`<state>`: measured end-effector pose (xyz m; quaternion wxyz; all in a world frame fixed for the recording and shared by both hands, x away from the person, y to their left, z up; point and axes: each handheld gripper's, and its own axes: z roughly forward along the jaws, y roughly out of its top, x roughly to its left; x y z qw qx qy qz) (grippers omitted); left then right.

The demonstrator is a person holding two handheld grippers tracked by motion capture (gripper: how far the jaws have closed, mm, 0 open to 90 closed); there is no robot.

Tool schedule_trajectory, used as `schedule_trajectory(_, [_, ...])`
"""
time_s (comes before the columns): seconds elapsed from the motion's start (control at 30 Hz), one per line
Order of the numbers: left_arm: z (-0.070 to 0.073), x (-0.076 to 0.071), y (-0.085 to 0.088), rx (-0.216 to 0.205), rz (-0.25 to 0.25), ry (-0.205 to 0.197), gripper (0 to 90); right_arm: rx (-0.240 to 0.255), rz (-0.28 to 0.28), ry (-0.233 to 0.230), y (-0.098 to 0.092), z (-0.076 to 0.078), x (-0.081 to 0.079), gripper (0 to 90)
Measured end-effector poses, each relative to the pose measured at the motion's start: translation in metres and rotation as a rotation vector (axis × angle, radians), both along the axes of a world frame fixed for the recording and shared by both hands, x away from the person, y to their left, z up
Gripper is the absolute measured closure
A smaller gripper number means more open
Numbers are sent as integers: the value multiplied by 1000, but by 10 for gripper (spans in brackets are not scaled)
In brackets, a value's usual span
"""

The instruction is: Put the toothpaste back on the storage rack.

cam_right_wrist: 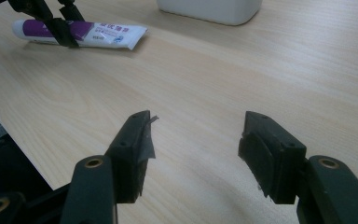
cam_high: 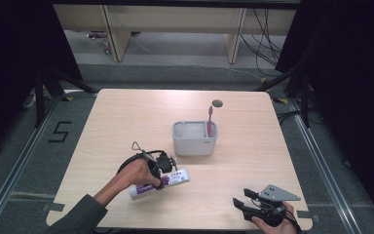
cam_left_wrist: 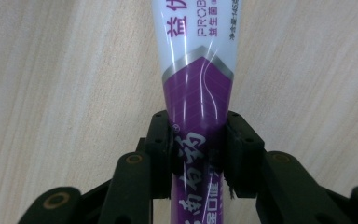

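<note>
While your left gripper (cam_left_wrist: 196, 140) pinches the toothpaste tube (cam_left_wrist: 196, 88) lying flat on the table (cam_high: 126, 122) | step: grasp made, lift pending | next: raise it, tip it upright, carry it to the grey holder (cam_high: 195, 141) beside the pink toothbrush (cam_high: 210, 119) | your right gripper (cam_right_wrist: 196, 144) hangs spread and empty.

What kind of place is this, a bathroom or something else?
Probably a lab recording setup, not a bathroom: a bare wooden table ringed by black curtains, floor rails, and loose cables behind.
</note>
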<state>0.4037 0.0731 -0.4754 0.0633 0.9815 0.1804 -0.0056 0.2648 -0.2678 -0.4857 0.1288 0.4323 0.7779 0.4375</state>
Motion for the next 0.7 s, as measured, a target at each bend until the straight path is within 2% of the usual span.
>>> schedule_trajectory(0.07, [1, 1, 3, -15, -4, -16, 683, 0, 0, 1, 0, 0, 0, 435])
schedule_trajectory(0.2, [2, 1, 9, -57, 8, -17, 694, 0, -1, 1, 0, 0, 0, 435])
schedule_trajectory(0.3, [6, 2, 13, -95, 17, -29, 697, 5, 6, -15, -1, -3, 3, 435])
schedule_trajectory(0.43, [15, 2, 18, -180, 36, -43, 697, -4, 2, -6, -2, -2, 2, 435])
schedule_trajectory(0.47, [17, 2, 20, -206, 53, -40, 697, 3, 4, -28, -1, -3, 3, 435])
schedule_trajectory(0.5, [19, 2, 21, -229, 66, -35, 697, 11, 8, -10, -1, -3, 3, 435])
schedule_trajectory(0.53, [21, 1, 23, -245, 74, -35, 697, 4, -18, 23, 0, -1, 0, 435])
schedule_trajectory(0.57, [24, 0, 25, -277, 92, -47, 697, 2, -5, 0, 0, -2, 1, 435])
schedule_trajectory(0.6, [26, 1, 27, -300, 85, -62, 697, 3, -3, -27, 0, -3, 2, 435])
schedule_trajectory(0.63, [28, 1, 29, -320, 79, -79, 697, 13, -1, -7, 0, -3, 2, 435])
schedule_trajectory(0.7, [33, 1, 35, -377, 91, -105, 697, 9, -2, -12, 0, -3, 2, 435])
